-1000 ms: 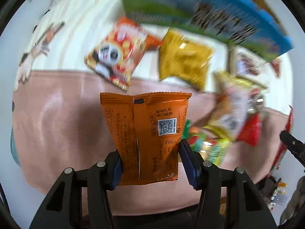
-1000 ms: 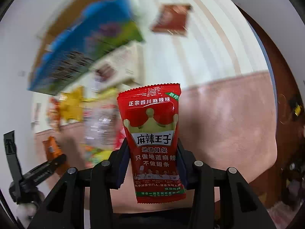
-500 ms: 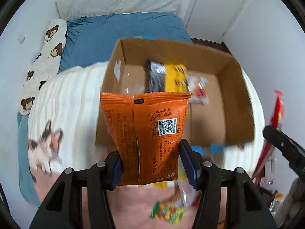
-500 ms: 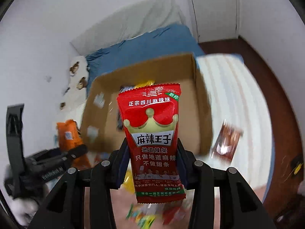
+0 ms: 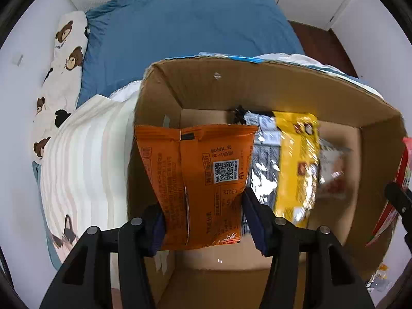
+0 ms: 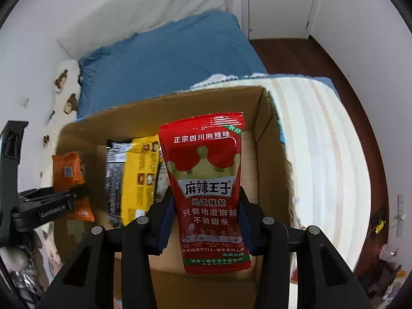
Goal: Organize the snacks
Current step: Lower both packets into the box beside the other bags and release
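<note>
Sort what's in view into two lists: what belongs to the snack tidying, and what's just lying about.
Part of the job:
- orange snack packet, clamped in the left gripper
- red spicy-strip packet, clamped in the right gripper
- cardboard box
- yellow packet and black packet inside it

Just lying about:
- blue bedsheet
- bear-print pillow
- striped blanket

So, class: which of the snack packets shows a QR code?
The orange packet in the left gripper; the red packet shows a crown instead.

Black gripper (image 5: 203, 221), blue pads (image 5: 253, 222)
</note>
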Available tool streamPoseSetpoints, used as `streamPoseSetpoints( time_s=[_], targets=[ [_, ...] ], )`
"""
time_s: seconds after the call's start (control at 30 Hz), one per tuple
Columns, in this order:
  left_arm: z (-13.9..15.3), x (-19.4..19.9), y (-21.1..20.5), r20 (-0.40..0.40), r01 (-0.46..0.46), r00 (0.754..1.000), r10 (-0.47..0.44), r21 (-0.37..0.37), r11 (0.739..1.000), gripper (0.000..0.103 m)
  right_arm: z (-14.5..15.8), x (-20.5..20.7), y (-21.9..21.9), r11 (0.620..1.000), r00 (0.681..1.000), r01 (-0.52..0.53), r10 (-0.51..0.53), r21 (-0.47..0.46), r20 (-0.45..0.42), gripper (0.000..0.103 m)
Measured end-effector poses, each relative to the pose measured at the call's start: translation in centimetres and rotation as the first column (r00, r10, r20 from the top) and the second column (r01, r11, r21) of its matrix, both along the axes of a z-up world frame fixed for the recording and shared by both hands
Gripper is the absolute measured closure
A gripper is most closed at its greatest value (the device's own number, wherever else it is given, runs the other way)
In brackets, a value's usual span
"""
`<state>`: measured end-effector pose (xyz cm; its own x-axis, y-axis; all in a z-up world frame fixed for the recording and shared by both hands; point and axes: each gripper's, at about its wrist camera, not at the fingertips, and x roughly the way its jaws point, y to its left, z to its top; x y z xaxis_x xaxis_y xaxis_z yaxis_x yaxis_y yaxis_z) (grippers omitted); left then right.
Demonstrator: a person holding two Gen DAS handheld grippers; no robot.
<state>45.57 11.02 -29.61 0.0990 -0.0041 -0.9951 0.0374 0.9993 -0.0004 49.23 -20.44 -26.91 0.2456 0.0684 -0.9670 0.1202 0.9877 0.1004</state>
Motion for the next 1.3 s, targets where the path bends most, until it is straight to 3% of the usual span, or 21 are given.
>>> streamPoseSetpoints(
  time_s=[0.17,0.2,0.23,0.3,0.43,0.63,0.83,1.0,1.3],
  targets=[
    [-1.5,1.9,0.7,-0.014,-0.025,1.000,0.024,-0.020,0.999,0.050,-2.9,1.9,0.4,0.999,0.999,-0.012,0.009,-0.043,-0.053,0.054],
    [-1.2,2.0,0.6,-0.009,-0.023,1.000,0.023,-0.019,1.000,0.046,-3.4,2.1,0.3,0.999,0.998,-0.015,0.012,-0.052,-0.062,0.049],
    [-1.3,2.2,0.6,-0.004,-0.021,1.000,0.021,-0.016,1.000,0.031,-4.1,2.5,0.3,0.998,0.997,-0.014,0.009,-0.059,-0.081,0.039],
    [-1.1,2.4,0.7,0.002,-0.020,1.000,0.020,-0.058,0.998,0.021,-4.7,2.9,0.1,0.998,0.995,-0.019,0.013,-0.060,-0.097,0.029],
    [-0.4,2.3,0.2,0.027,-0.014,1.000,0.015,-0.065,0.998,0.011,-4.9,3.1,0.2,0.998,0.995,-0.029,0.024,-0.052,-0.093,0.019],
    [0.5,1.9,-0.3,0.060,0.007,0.998,-0.003,-0.068,0.998,0.011,-3.3,2.6,-0.1,0.999,0.998,-0.023,0.021,-0.037,-0.060,0.011],
    [3.0,0.1,-0.5,0.163,0.025,0.987,-0.013,-0.070,0.997,0.011,0.2,0.1,0.6,0.998,0.999,-0.045,0.045,-0.047,0.004,0.008],
    [5.6,-3.1,-0.3,0.241,0.028,0.971,-0.009,-0.076,0.997,0.011,3.0,-2.6,1.3,0.998,0.997,-0.052,0.055,-0.043,0.061,0.008],
    [8.7,-9.4,0.8,0.342,0.028,0.940,-0.004,-0.065,0.997,0.011,5.2,-8.3,1.9,0.999,0.990,-0.051,0.052,-0.012,0.129,0.008]
  ],
)
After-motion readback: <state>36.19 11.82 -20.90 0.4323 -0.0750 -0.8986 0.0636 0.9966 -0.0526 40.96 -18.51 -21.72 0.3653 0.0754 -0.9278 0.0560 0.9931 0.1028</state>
